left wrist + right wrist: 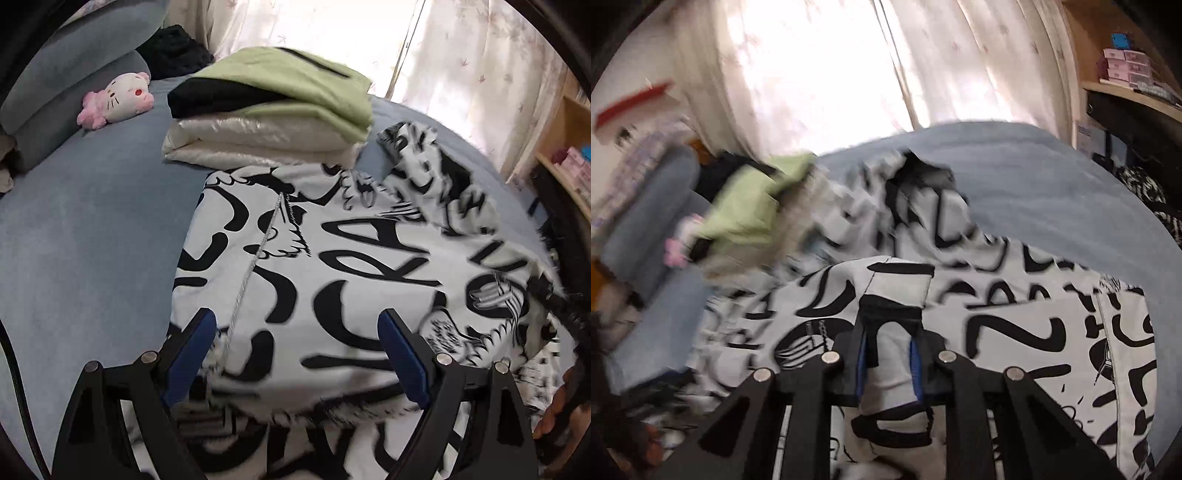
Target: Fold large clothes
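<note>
A large white garment with black graffiti print (332, 258) lies spread across the blue bedspread (92, 240), directly below and ahead of the left gripper (295, 350). Its zipper line (258, 254) runs from near the left blue pad toward the far edge. That gripper's 2 fingers (192, 350) stand wide apart, with the printed cloth filling the gap between them; whether the pads touch the fabric cannot be told, and nothing is pinched.

In the right wrist view the same garment (1015, 314) covers the near part of the bed (1052, 192), with a bunched, blurred part rising farther away. The right gripper (889, 363) sits over it, its blue-lined fingers (916, 369) drawn close together and clamped on a fold of the printed cloth, which passes between the pads and bulges out in front of the tips.

Beyond the garment, touching its far edge, rests a stack of folded clothes (269, 122): green and black on top, cream below. A pink and white plush cat (118, 99) lies by the blue pillows (74, 66), well apart from the garment. Pale curtains (369, 37) hang behind the bed.
</note>
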`<state>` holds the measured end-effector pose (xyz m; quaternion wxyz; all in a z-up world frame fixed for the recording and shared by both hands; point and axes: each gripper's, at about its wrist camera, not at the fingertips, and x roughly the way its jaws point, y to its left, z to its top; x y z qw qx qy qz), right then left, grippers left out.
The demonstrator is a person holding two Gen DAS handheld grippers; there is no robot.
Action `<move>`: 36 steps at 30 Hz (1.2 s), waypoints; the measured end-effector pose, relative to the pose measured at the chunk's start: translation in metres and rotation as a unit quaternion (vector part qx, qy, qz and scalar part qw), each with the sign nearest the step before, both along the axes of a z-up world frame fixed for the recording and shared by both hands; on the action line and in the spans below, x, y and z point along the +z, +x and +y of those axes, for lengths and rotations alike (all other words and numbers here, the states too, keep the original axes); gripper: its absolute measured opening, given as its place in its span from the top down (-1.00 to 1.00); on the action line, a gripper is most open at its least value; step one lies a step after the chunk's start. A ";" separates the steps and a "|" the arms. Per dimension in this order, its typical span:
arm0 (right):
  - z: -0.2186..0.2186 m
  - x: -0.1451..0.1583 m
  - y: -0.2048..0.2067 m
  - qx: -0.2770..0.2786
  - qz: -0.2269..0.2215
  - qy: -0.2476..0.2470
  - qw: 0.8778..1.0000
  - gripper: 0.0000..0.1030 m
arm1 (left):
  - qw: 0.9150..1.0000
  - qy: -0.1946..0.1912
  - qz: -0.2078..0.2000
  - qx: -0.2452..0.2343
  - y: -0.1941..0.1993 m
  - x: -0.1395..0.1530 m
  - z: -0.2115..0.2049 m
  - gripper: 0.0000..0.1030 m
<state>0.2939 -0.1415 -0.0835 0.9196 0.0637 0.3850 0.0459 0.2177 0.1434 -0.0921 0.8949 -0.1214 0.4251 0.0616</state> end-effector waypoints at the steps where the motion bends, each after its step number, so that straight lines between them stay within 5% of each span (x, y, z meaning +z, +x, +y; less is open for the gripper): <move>1: -0.002 -0.021 0.010 -0.012 0.035 -0.013 0.999 0.51 | 1.000 0.013 0.008 0.004 0.006 -0.009 -0.001 -0.71; 4: -0.016 -0.053 0.016 -0.033 0.095 0.013 0.995 0.31 | 0.997 0.060 0.047 0.009 0.026 -0.039 -0.001 -0.70; 7: -0.032 -0.046 0.006 -0.048 0.091 0.056 0.993 0.19 | 0.996 0.078 0.044 0.000 0.027 -0.047 0.002 -0.70; 16: -0.035 -0.022 -0.032 -0.047 0.059 0.070 0.995 0.19 | 0.995 0.098 0.035 0.001 0.021 -0.047 0.042 -0.70; 21: -0.005 -0.031 -0.030 -0.016 0.070 0.049 0.996 0.19 | 0.997 0.066 0.035 0.023 0.020 -0.053 0.081 -0.70; 30: 0.027 -0.050 -0.023 0.008 0.093 -0.007 0.996 0.17 | 0.995 0.094 0.028 0.031 0.020 -0.055 0.090 -0.71; 36: 0.026 -0.032 -0.030 0.001 0.081 0.000 0.997 0.17 | 0.991 0.127 0.015 0.032 0.008 -0.022 0.068 -0.68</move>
